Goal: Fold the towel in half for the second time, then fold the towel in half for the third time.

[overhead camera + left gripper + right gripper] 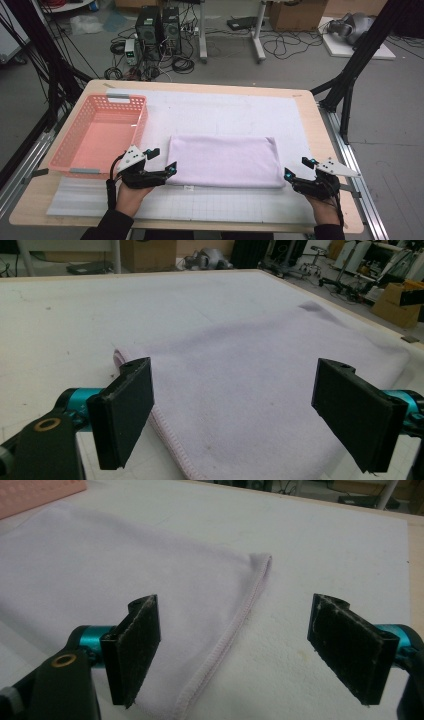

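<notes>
A white mat (225, 107) is being carried by the wooden table (320, 130); cables and computer towers (159, 27) are seen at 12 o'clock. The pink basket (100, 132) is lying at 9 o'clock of the folded lilac towel (225, 161). The left gripper (161, 161) and right gripper (298, 168) are being held open, empty, at its ends.

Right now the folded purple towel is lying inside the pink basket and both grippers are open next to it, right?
Not quite. The folded purple towel lies flat on the white mat, beside the pink basket, not inside it; the high view shows this. The left gripper and right gripper are indeed open, one at each short end of the towel.
</notes>
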The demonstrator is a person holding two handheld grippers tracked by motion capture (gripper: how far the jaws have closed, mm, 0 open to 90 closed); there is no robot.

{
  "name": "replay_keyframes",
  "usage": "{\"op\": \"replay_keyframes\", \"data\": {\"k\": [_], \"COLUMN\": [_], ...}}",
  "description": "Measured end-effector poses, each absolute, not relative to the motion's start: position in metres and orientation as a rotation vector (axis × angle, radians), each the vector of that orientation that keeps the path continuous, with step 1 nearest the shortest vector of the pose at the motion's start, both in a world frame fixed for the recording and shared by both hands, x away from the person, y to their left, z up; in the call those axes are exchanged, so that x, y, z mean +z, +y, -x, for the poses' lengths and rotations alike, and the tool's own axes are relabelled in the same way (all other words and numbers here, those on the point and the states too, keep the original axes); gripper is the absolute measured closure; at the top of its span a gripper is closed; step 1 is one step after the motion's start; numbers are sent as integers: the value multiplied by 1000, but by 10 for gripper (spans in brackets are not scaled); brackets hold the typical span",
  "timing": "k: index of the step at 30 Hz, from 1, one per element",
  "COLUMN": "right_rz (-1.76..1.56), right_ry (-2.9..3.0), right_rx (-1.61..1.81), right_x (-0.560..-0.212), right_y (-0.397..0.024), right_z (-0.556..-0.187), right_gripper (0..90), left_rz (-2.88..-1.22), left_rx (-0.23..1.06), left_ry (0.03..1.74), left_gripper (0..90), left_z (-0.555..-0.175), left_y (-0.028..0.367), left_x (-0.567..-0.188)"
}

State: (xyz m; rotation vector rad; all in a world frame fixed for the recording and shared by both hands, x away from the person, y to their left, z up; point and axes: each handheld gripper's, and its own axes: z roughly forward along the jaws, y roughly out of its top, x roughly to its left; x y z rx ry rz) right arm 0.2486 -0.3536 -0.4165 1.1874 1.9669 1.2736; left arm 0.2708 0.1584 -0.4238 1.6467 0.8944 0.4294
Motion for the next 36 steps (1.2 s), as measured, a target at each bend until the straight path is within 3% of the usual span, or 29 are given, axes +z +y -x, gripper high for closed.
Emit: {"op": "replay_keyframes", "data": {"k": [36], "right_rz": [-1189], "right_ry": [1983], "right_rx": [1272], "right_x": [-418], "right_y": [-354], "right_z": [-248], "right_gripper": [202], "left_rz": [-1726], "left_rx": [387], "left_ry": [967], "left_gripper": [189], "left_z": [-269], "left_y": [150], "left_x": [-427]}}
